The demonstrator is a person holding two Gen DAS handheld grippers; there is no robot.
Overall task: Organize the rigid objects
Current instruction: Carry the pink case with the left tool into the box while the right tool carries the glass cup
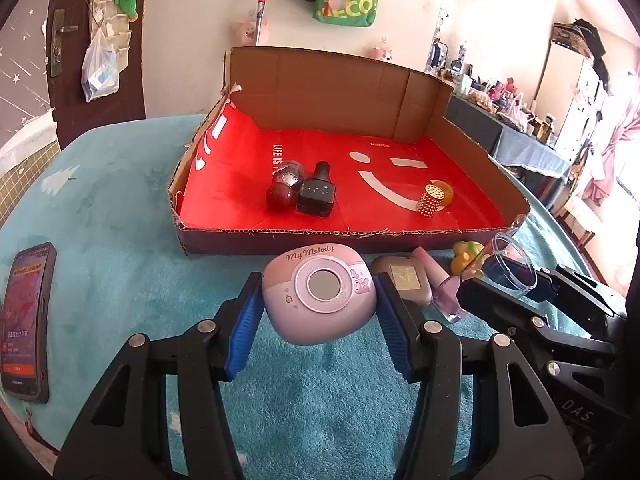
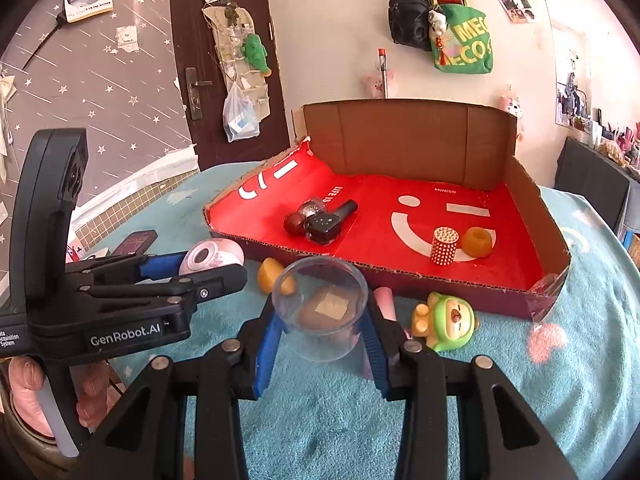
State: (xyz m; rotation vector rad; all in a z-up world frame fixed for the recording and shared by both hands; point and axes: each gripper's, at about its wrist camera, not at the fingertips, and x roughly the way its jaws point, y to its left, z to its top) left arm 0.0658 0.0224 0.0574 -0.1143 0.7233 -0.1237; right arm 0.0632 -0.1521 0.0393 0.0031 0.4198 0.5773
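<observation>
My left gripper (image 1: 318, 300) is shut on a pink My Melody case (image 1: 320, 296), held just above the teal cloth in front of the cardboard tray (image 1: 320, 236); it also shows in the right wrist view (image 2: 212, 258). My right gripper (image 2: 320, 324) is shut on a clear plastic cup (image 2: 320, 312), also seen in the left wrist view (image 1: 508, 260). The red-lined tray (image 2: 400, 276) holds a black bottle (image 2: 324, 226), a dark red ball (image 2: 294, 224), a studded cylinder (image 2: 443, 246) and an orange holder (image 2: 478, 242).
On the cloth before the tray lie a brown compact (image 2: 328, 308), a pink bottle (image 1: 440, 284), a green bear toy (image 2: 448, 324) and a yellow piece (image 2: 270, 274). A phone (image 1: 28, 328) lies at the left. A dark door (image 2: 224, 60) stands behind.
</observation>
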